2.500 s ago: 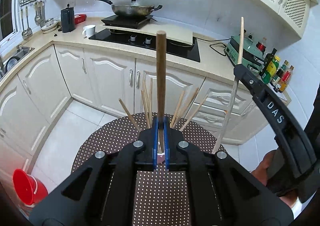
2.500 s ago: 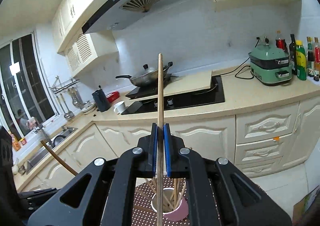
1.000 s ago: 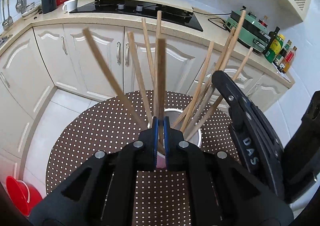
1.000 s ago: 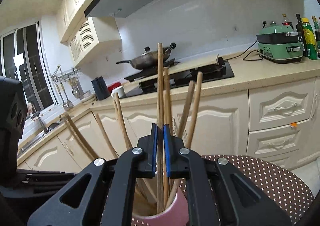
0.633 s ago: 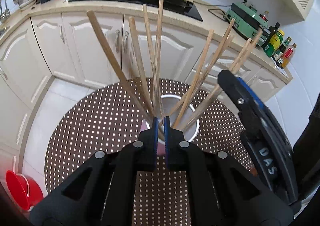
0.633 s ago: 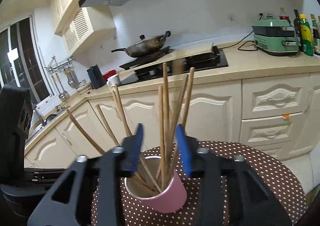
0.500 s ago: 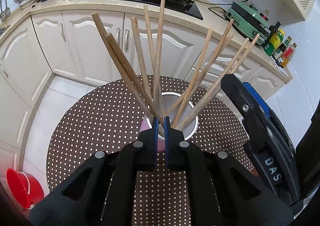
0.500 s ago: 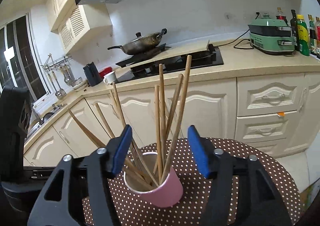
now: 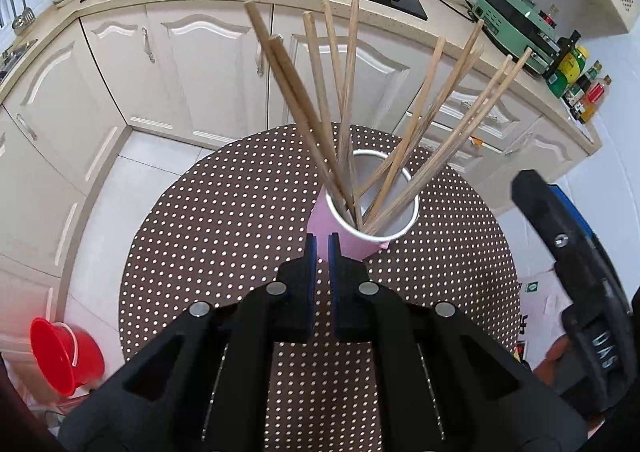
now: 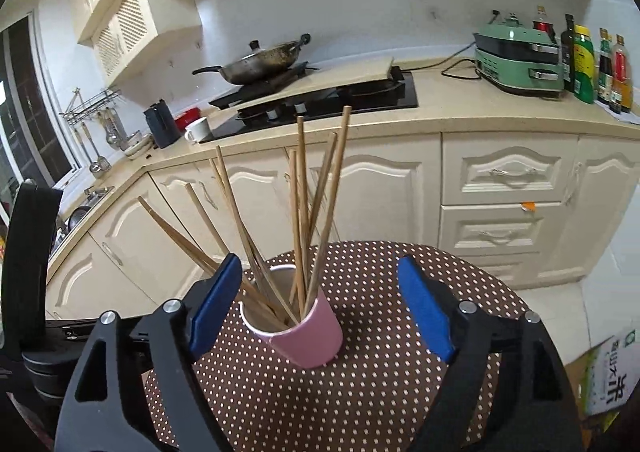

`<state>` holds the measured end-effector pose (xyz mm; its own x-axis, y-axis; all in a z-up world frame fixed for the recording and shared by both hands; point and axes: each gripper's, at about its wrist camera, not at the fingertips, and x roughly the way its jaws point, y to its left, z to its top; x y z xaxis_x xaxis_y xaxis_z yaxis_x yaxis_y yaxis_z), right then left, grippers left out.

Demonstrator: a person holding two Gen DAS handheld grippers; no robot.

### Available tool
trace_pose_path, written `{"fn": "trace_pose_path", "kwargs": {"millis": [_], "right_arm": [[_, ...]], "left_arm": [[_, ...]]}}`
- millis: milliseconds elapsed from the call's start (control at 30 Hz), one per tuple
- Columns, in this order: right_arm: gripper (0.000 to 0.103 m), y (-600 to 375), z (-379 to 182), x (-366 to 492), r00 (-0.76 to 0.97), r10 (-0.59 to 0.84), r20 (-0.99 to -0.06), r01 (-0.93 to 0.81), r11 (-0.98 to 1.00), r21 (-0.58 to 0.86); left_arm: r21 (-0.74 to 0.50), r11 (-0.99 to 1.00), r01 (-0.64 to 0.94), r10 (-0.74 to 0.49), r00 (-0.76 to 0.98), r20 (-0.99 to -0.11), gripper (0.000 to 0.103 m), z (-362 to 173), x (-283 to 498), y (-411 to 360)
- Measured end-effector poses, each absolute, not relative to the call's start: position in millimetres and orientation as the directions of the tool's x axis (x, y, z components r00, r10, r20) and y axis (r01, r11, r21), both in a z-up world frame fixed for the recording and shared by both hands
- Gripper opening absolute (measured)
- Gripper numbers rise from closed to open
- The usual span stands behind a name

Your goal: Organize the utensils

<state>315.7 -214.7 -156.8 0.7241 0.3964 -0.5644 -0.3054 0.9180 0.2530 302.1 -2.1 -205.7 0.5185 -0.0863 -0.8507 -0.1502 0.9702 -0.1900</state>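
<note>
Now the chopsticks [image 10: 304, 211] stand fanned in the pink cup [image 10: 308, 336] on the dotted table [image 10: 380, 404]. Right gripper [image 10: 320, 308] has just been opening, nothing between its jaws; left gripper [image 9: 322, 248] is closed, empty. Light, stiff, slippery sticks: pinch mid-shaft.

Each black tool [image 10: 320, 300] has blue pads [image 10: 424, 308] and silver screws [image 10: 172, 306].

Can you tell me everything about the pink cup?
The pink cup looks like paper, pale inside with a white rim. It stands on the brown dotted tablecloth, leaning a little in the right wrist view. Wooden chopsticks stand in it, fanned against the rim. Neither gripper touches it.
</note>
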Motion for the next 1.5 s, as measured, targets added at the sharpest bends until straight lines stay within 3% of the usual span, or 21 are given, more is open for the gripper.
{"fn": "trace_pose_path", "kwargs": {"millis": [400, 467, 567, 633, 800, 1167, 1500], "right_arm": [[0.088, -220.0, -145.6, 265.4, 0.687, 0.354, -0.635, -0.248, 0.935, 0.253], [0.089, -218.0, -146.0, 254.5, 0.683, 0.342, -0.645, -0.236, 0.939, 0.249], [0.089, -216.1, -145.8, 238.6, 0.681, 0.336, -0.651, -0.225, 0.941, 0.251], [0.090, -216.8, -145.2, 226.9, 0.685, 0.332, -0.648, -0.215, 0.942, 0.256], [0.090, -218.5, -143.7, 207.2, 0.683, 0.328, -0.653, -0.219, 0.944, 0.245], [0.094, -239.7, -127.8, 158.7, 0.681, 0.349, -0.644, -0.278, 0.937, 0.214], [0.095, -266.0, -103.3, 96.4, 0.707, 0.388, -0.591, -0.337, 0.920, 0.200]], "left_arm": [[-0.135, 0.984, -0.114, -0.055, 0.527, -0.848, 0.007, -191.2, 261.7, -0.7], [-0.113, 0.987, -0.115, -0.036, 0.522, -0.852, 0.013, -192.9, 250.7, 1.6], [-0.125, 0.986, -0.113, -0.048, 0.523, -0.851, 0.030, -193.8, 236.8, 4.1], [-0.131, 0.985, -0.112, -0.051, 0.537, -0.842, 0.049, -193.0, 226.3, 6.1], [-0.140, 0.982, -0.125, -0.051, 0.541, -0.840, 0.049, -193.0, 202.3, 7.4], [-0.150, 0.980, -0.133, -0.044, 0.587, -0.808, 0.060, -169.0, 146.5, -14.1], [-0.140, 0.981, -0.137, -0.016, 0.657, -0.754, 0.063, -135.7, 78.5, -50.2]]}}
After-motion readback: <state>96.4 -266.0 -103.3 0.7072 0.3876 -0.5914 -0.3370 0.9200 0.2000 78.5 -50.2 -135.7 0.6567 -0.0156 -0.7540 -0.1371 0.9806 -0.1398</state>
